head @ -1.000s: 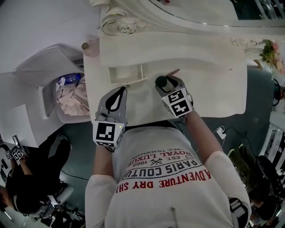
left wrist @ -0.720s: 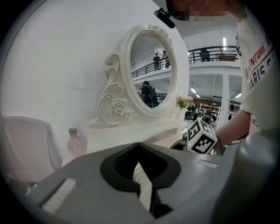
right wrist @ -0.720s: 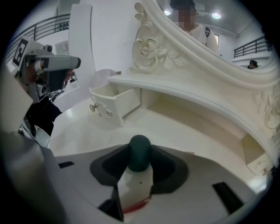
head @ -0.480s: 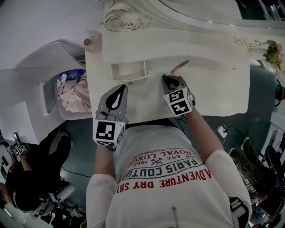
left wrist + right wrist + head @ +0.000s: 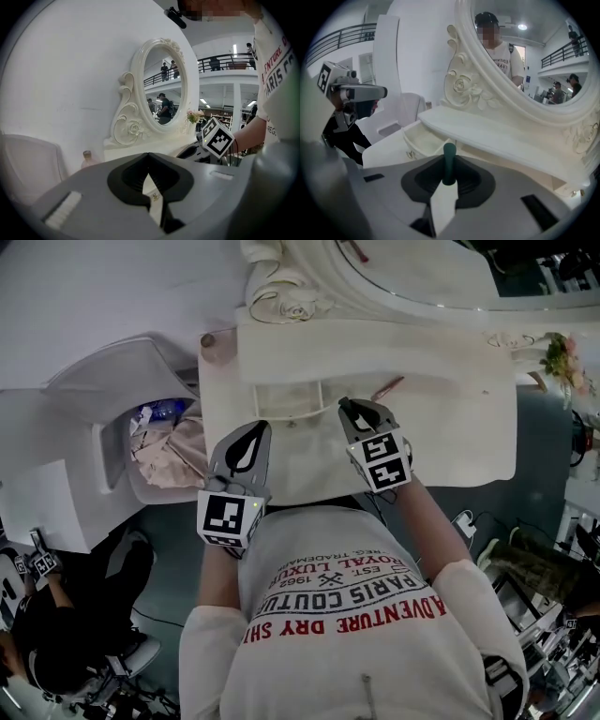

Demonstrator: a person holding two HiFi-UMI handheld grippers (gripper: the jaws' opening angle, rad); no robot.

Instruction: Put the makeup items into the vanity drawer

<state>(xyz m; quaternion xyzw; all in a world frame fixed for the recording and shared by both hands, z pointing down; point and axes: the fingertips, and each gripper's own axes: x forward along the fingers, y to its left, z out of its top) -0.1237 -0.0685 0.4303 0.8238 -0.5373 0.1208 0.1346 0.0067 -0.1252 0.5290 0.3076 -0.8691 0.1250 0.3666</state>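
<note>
Cream-white vanity table (image 5: 450,427) is viewed from above, with its shallow white drawer (image 5: 281,399) pulled open near the left. The right gripper (image 5: 345,405) is held just right of the drawer; its jaws have just been closed to a narrow gap and are clamped on a slim dark green makeup tube (image 5: 449,161), which is poking out beyond them. The left gripper (image 5: 255,427) is held near the drawer front, jaws closed tip to tip. A thin pinkish-red pencil (image 5: 386,388) is lying on the tabletop beyond the right gripper.
</note>
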